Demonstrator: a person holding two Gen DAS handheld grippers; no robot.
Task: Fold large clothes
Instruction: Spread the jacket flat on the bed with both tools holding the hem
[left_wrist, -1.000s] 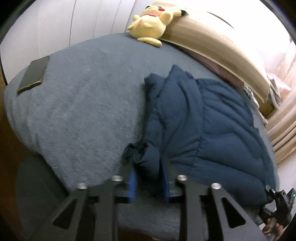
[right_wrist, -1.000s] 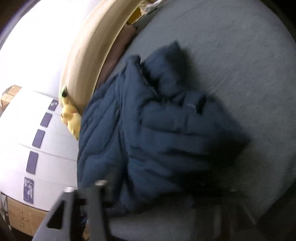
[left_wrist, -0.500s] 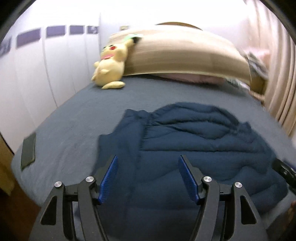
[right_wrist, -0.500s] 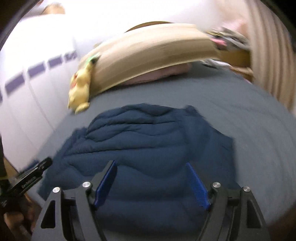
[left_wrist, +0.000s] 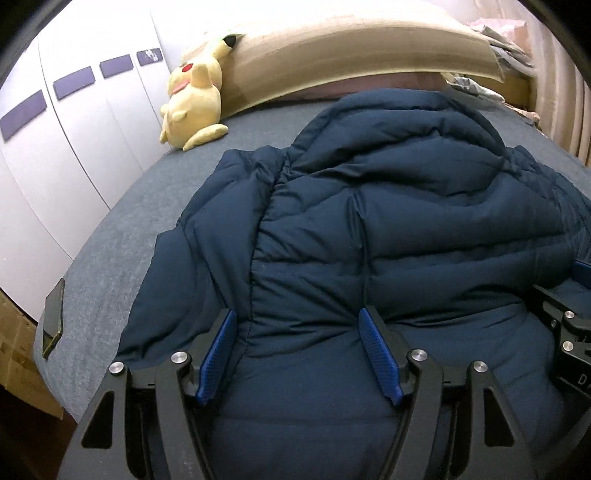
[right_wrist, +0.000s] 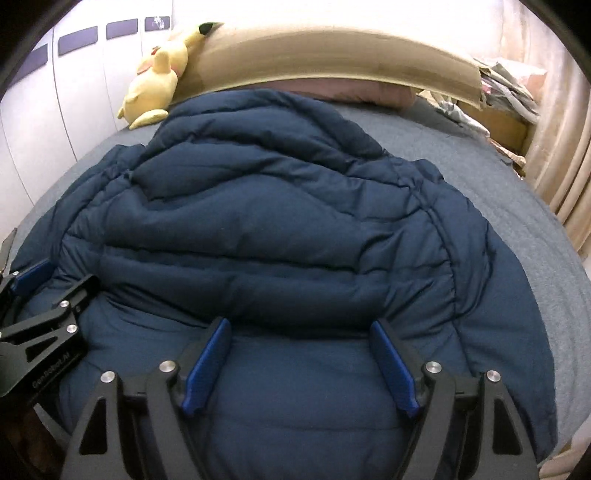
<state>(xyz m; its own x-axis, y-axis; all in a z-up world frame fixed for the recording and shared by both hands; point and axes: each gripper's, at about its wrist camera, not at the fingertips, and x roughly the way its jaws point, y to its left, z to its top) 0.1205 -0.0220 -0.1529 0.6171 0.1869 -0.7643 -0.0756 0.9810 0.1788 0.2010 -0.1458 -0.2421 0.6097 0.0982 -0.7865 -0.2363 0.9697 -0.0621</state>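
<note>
A dark blue quilted puffer jacket (left_wrist: 399, 229) lies spread on the grey bed (left_wrist: 140, 221); it also fills the right wrist view (right_wrist: 280, 229). My left gripper (left_wrist: 301, 321) is open, its blue pads resting on the jacket's near hem on the left side. My right gripper (right_wrist: 301, 328) is open on the near hem further right. Each gripper shows at the edge of the other's view: the right one (left_wrist: 565, 325) and the left one (right_wrist: 40, 306). Neither holds any fabric.
A yellow plush toy (left_wrist: 192, 103) leans against the tan headboard (left_wrist: 351, 51) at the far left. A dark phone (left_wrist: 51, 317) lies at the bed's left edge. White wardrobe doors (left_wrist: 74, 122) stand left, curtains (right_wrist: 561, 177) right.
My left gripper let go of the jacket's edge and opened. Both grippers swung round to face the headboard and moved in low onto the jacket's near hem, side by side.
</note>
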